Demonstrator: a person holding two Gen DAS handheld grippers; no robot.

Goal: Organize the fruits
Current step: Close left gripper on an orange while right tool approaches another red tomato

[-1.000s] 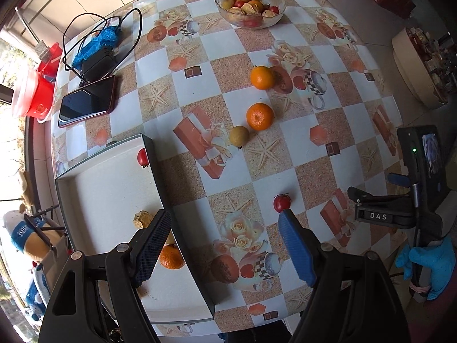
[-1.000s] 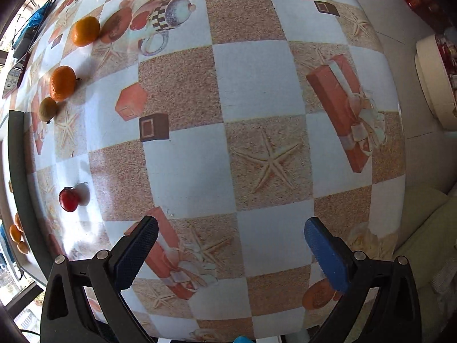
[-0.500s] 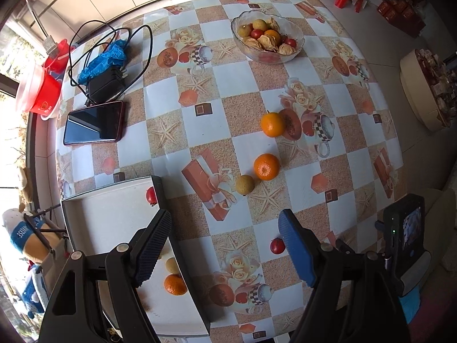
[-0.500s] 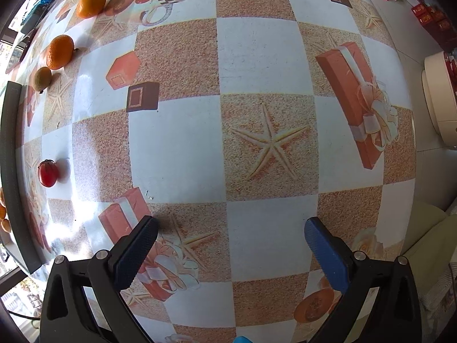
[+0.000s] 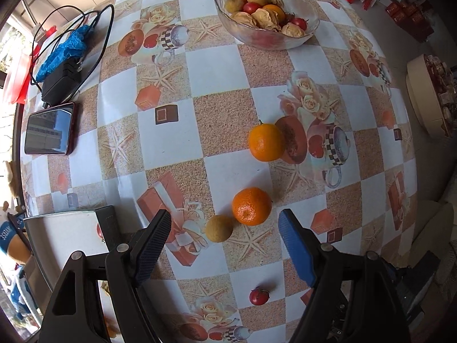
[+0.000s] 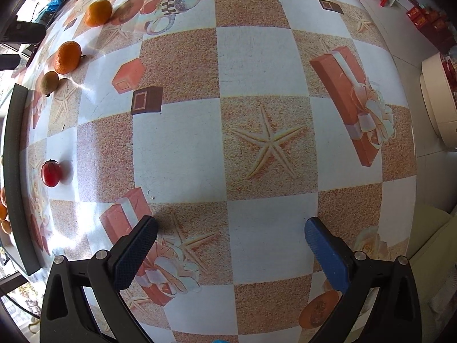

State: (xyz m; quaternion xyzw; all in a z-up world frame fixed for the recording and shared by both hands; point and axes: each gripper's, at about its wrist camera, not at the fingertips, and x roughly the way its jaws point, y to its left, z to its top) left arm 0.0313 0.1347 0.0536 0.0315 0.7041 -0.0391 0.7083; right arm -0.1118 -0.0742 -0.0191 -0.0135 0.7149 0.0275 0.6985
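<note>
The left gripper (image 5: pixel 224 244) has come down and moved across the table (image 5: pixel 228 108) since a second ago; its jaws stand wide and empty above the small yellow-brown round fruit (image 5: pixel 219 228), which now sits between them. Touching that fruit lies a bright orange tangerine (image 5: pixel 251 206); a second tangerine (image 5: pixel 266 142) lies beyond it. A small red tomato (image 5: pixel 259 296) sits nearer the camera. The clear glass bowl of mixed fruit (image 5: pixel 267 14) stands far beyond. The white tray with a dark rim (image 5: pixel 65 237) lies left. The right gripper (image 6: pixel 228 243) hovers wide and empty over bare checkered cloth.
</note>
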